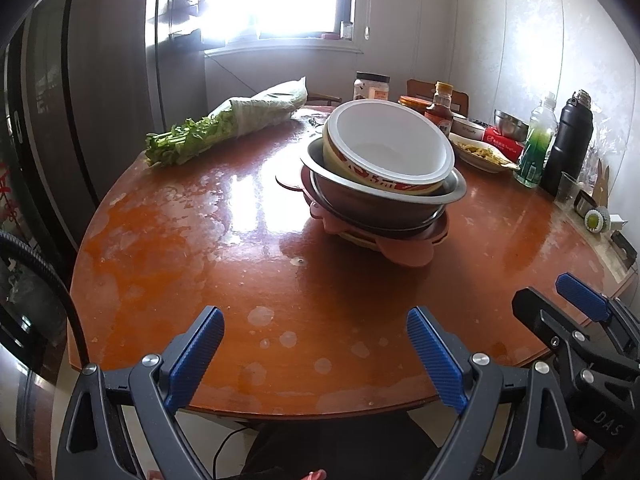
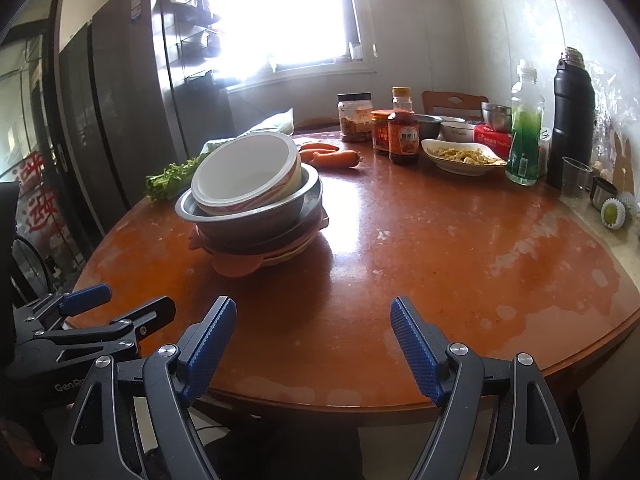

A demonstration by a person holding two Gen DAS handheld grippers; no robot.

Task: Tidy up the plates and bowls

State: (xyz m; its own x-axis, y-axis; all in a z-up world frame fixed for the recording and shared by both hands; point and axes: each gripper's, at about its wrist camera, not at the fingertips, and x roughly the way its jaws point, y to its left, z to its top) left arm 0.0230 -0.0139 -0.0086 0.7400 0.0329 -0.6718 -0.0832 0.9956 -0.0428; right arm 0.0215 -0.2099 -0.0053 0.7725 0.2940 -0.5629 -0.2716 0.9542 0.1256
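We hold the left gripper (image 1: 316, 354) and right gripper (image 2: 312, 346) open and empty at the table's (image 1: 280, 280) near edge, since the bowls (image 1: 388, 148) already sit nested mid-table on plates (image 1: 404, 246).

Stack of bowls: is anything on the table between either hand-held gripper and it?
Nothing visible. Bare tabletop lies between the open left hand-held gripper and the stack of bowls, and between the open right hand-held gripper and it. The greens lie beyond, aside.
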